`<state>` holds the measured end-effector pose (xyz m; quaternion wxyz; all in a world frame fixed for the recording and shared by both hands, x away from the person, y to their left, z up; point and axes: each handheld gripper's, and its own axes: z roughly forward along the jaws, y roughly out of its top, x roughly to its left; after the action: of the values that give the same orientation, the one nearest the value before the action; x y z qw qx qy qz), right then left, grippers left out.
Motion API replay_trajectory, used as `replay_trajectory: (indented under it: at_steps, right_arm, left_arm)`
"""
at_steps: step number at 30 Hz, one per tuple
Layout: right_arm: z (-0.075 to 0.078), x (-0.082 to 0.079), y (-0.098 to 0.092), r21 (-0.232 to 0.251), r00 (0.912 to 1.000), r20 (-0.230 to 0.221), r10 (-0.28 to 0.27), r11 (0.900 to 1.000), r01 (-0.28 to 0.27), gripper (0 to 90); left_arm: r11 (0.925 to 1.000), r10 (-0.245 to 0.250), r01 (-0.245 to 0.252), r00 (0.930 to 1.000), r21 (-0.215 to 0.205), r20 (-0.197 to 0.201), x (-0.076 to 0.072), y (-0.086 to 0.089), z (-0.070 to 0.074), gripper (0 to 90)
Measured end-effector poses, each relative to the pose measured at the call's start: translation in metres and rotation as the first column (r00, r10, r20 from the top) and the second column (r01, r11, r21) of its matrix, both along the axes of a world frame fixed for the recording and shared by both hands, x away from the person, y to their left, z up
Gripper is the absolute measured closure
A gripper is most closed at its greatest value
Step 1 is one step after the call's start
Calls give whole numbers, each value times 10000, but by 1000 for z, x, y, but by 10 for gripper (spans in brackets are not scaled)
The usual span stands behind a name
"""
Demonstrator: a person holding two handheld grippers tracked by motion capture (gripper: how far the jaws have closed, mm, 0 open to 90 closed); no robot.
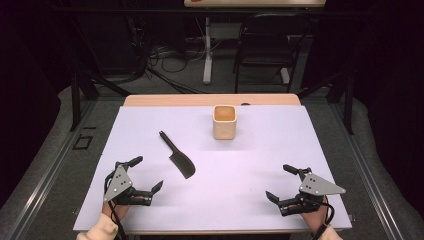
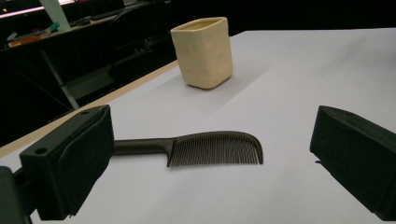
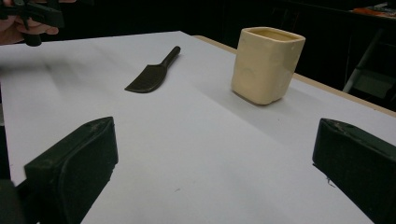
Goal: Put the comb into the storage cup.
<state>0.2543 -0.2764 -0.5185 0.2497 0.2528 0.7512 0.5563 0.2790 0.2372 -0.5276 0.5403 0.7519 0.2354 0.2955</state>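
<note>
the comb (image 1: 177, 156), dark, matte and fine-toothed with a slim handle, lies flat on the white bench (image 1: 260, 165), just ahead of our left hand-held gripper (image 1: 146, 174), whose jaws are spread wide and empty. our right hand-held gripper (image 1: 282, 183) sits released near the front edge. a cream, square-mouthed cup (image 1: 224, 122) stands toward the far edge, with bare sheet around it.
</note>
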Motion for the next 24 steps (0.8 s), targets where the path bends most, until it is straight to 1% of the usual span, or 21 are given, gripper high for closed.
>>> replay_trajectory:
  at_steps: [7, 11, 13, 16, 18, 20, 24]
  right_arm:
    - [-1, 0, 0, -101, 9999, -129, -41, 9999, 40, 0]
    - [-1, 1, 1, -99, 9999, -127, -48, 9999, 46, 0]
    - [-2, 1, 1, -127, 9999, -137, -46, 9999, 44, 0]
    - [-2, 1, 1, -140, 9999, -129, -63, 9999, 62, 0]
    - [-2, 1, 2, -121, 9998, -164, -69, 9999, 67, 0]
    - [-2, 1, 2, -108, 9998, -166, -57, 9999, 56, 0]
    - [-2, 1, 2, -139, 9999, -162, -60, 9999, 58, 0]
  left_arm:
    - [10000, 76, -76, 10000, 28, -8, 1, 0, 0, 2]
    - [9998, 167, -168, 9998, 82, 138, 3, -1, 2, 2]
    - [9997, 223, -224, 9996, 83, 183, 5, -1, 2, 2]
    - [9993, 221, -228, 9994, 288, 250, 8, -3, 3, 2]
    - [9992, 235, -241, 9995, 333, 191, 11, -4, 4, 2]
    - [9991, 279, -285, 9994, 311, 182, 16, -5, 4, 2]
    - [9990, 307, -314, 9992, 319, 239, 21, -7, 6, 2]
